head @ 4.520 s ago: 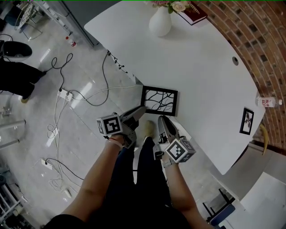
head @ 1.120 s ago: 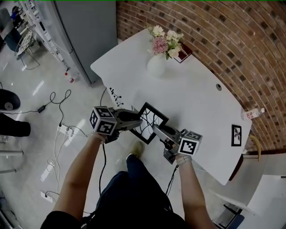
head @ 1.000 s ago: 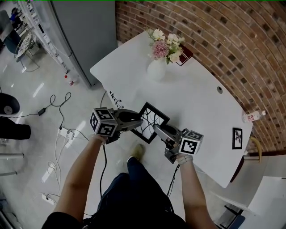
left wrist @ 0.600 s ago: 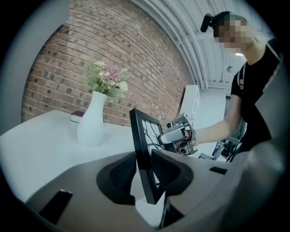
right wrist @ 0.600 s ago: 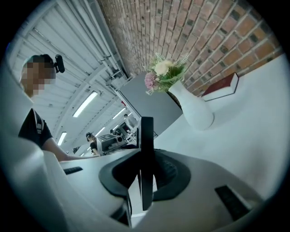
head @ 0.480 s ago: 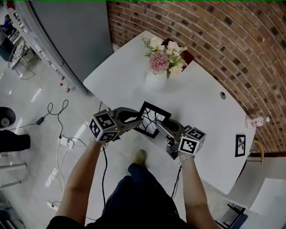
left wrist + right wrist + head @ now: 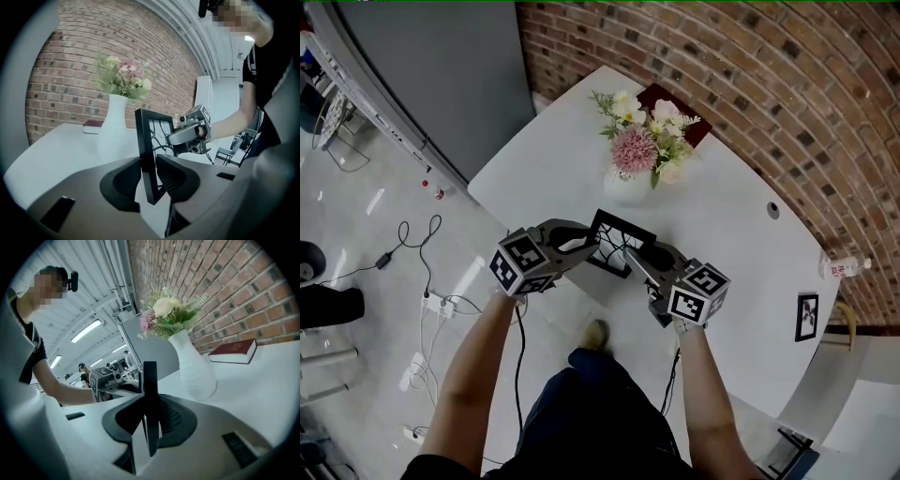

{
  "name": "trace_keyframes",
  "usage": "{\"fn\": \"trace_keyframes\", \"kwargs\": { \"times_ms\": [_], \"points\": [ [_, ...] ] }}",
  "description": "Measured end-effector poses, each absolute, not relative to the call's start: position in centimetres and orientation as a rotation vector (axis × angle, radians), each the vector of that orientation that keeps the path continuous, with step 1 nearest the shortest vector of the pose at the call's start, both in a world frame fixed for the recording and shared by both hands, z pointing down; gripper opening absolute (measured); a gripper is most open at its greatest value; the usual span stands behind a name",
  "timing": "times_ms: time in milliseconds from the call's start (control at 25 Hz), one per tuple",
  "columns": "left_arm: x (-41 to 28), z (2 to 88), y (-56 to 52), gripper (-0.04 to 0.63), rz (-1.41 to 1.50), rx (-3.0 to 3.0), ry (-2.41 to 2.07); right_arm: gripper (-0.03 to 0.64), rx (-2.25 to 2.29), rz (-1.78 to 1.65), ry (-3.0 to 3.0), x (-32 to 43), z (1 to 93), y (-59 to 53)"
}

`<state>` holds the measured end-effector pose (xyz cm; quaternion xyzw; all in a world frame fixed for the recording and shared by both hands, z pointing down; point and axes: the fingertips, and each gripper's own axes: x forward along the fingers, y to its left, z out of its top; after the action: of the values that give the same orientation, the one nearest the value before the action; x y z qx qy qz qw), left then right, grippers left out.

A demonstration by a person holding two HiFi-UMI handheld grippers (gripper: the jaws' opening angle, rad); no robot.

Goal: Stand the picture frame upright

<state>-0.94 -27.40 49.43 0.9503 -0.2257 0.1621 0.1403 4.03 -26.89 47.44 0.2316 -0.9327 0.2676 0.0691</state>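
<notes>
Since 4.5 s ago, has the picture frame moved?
Yes. The picture frame lay flat at the table edge, far from the white vase; now it is upright and much closer to the vase.

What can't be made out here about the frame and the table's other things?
Picture frame: its picture, in the right gripper view, seen edge-on.
Small frame: its image, head view, too small.
Book: its cover, head view, flowers overlap it.
Bottle: its label, head view, too small.

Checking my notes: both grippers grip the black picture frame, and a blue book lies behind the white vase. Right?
No: the book behind the white vase is dark red, not blue, per the right gripper view. The rest holds.
</notes>
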Motion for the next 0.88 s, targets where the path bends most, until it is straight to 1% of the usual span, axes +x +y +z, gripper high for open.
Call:
{"fn": "trace_keyframes", "kwargs": {
  "times_ms": [640, 880],
  "points": [
    [-1.3, 51.6, -32.0, 0.11, 0.53, 2.769, -0.709, 0.09, 0.807, 0.686, -2.767, 3.5, 49.6, -31.2],
    [-1.5, 52.5, -33.1, 0.11, 0.555, 2.795, -0.661, 0.095, 0.868, 0.659, -2.741, 3.4, 50.5, -32.1]
  ]
}}
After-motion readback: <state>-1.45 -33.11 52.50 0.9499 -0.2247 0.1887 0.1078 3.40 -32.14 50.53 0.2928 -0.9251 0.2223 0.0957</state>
